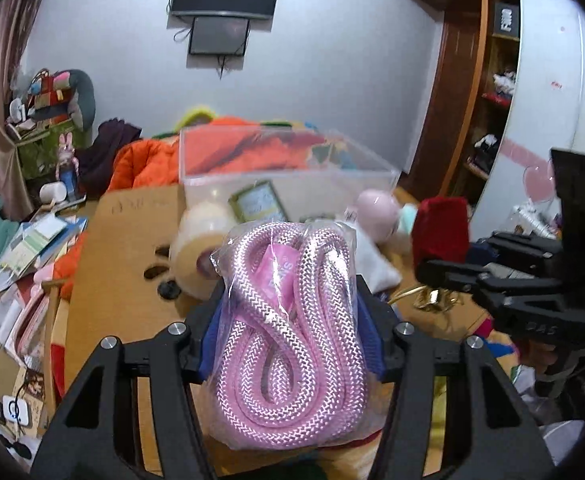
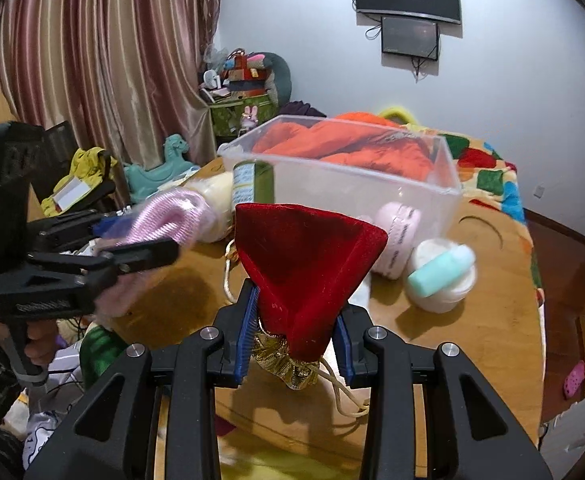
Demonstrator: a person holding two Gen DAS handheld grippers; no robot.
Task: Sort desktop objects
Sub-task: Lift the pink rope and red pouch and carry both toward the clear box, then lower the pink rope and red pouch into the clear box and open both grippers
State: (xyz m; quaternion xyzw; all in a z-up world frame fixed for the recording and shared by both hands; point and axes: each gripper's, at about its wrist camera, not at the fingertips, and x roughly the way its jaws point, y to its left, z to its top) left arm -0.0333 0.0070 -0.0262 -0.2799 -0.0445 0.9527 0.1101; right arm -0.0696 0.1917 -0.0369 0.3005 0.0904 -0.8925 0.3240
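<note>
My left gripper (image 1: 290, 308) is shut on a clear bag of coiled pink rope (image 1: 288, 336), held up above the wooden table (image 1: 124, 240); its blue pads (image 1: 368, 332) press the bag's sides. My right gripper (image 2: 296, 320) is shut on a red velvet pouch (image 2: 304, 256) with a gold trim and cord (image 2: 292, 368), also lifted off the table. Each gripper shows in the other's view: the right gripper (image 1: 444, 276) at the right with the pouch (image 1: 440, 228), the left gripper (image 2: 160, 252) at the left with the rope (image 2: 172, 216). A clear plastic bin (image 2: 372, 184) stands beyond both.
Beside the bin lie a pink round case (image 2: 396, 236), a white jar (image 2: 440, 280) with a teal bar (image 2: 440, 270) on it, a cream tape roll (image 1: 196, 248) and a green tin (image 2: 252, 184). Clutter lies left of the table (image 1: 24, 248). A bed with an orange blanket (image 2: 344, 140) lies behind.
</note>
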